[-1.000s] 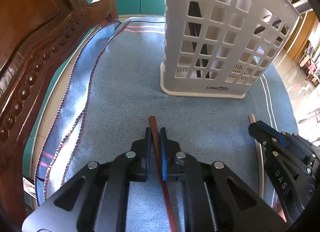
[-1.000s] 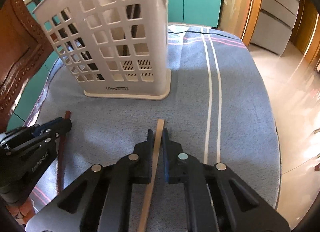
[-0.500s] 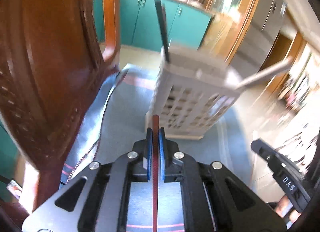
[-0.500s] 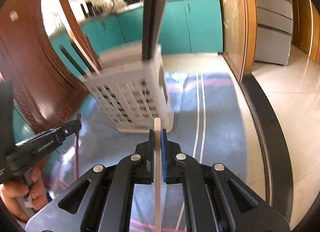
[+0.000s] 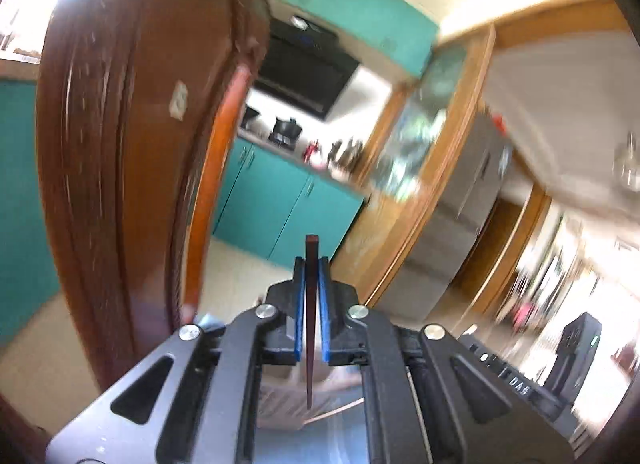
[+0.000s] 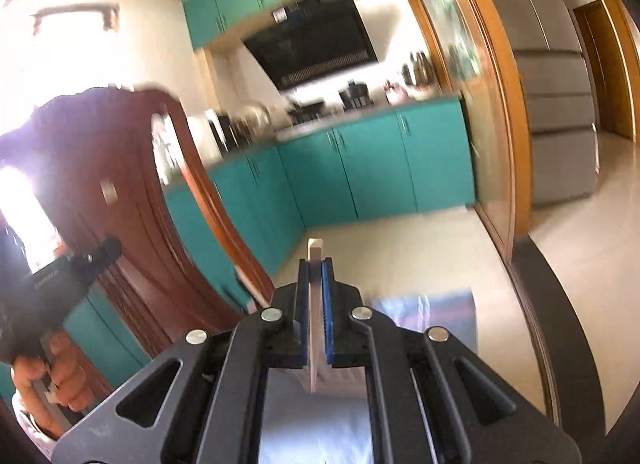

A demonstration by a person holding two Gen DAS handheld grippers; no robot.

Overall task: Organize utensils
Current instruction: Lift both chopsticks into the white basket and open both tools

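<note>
A dark red-brown chopstick stands clamped between the blue pads of the left gripper, its squared end poking just above the fingertips and its thin end running down toward a white slotted basket that shows blurred beneath the jaws. A pale wooden chopstick is pinched the same way in the right gripper, squared tip up, tapering down over a glimpse of the same basket. Both grippers are closed tight on their sticks and tilted upward, so the kitchen fills each view. Beside the basket, to its left in the left wrist view, rises a carved dark wooden chair back; in the right wrist view the chair stands on the same side, and in front of it a hand grips the black handle of the left gripper. Beyond the basket lies a strip of blue cloth on the table, then pale floor tiles. Farther back from the basket run teal cabinets under a black range hood, with pots on the counter, and to the right of them a wooden door frame and a steel refrigerator. The right gripper's black body shows at the lower right of the left wrist view.
</note>
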